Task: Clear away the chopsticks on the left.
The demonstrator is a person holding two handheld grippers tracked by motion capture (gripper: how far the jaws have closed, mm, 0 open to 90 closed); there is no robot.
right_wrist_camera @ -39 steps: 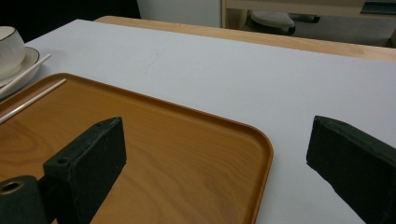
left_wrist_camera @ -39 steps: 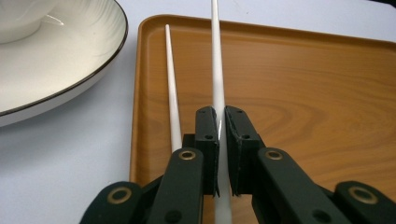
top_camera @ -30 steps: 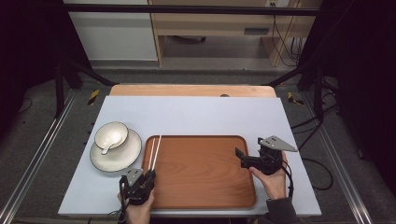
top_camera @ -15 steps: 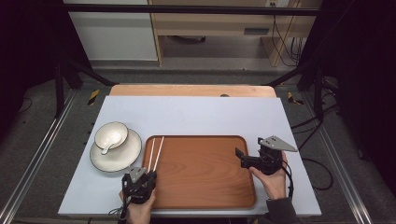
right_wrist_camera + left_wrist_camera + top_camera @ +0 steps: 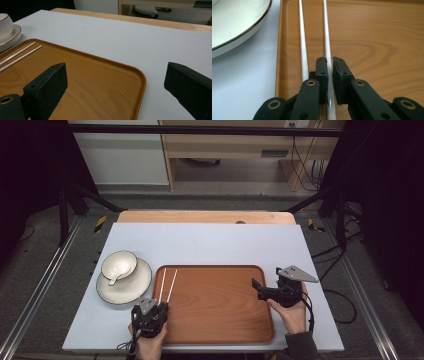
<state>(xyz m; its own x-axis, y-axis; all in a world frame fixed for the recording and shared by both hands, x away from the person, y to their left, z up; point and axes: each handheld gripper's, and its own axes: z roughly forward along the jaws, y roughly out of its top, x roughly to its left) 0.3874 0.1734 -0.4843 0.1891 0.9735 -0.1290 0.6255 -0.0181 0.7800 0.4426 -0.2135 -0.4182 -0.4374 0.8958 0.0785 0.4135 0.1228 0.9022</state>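
Here, no brand, label or readable writing appears on any item.

The left tool point(image 5: 157, 309) sits at the lower left of the high view, at the near-left corner of the wooden tray point(image 5: 220, 320). Its jaws are closed almost fully on the right one of 2 white chopsticks point(image 5: 326, 37); in the left gripper view that stick runs up between the 2 black pads, which pinch it from both sides. The other chopstick point(image 5: 303, 42) lies just beside it on the tray, passing the outer side of the left jaw, ungripped. Both sticks lie on the tray's left part and point toward the upper edge of that frame, spreading slightly apart.

The right tool point(image 5: 260, 289) hovers at the tray's right edge in the high view. Its jaws stand wide apart with nothing between them; in the right gripper view 1 jaw hangs over the tray and the other over the pale worktop point(image 5: 155, 40).

A white plate point(image 5: 137, 287) carrying a bowl point(image 5: 119, 264) with a spoon rests on the worktop left of the tray.

Compared with the earlier frames, both hands and the left tool's grip on the stick look unchanged.
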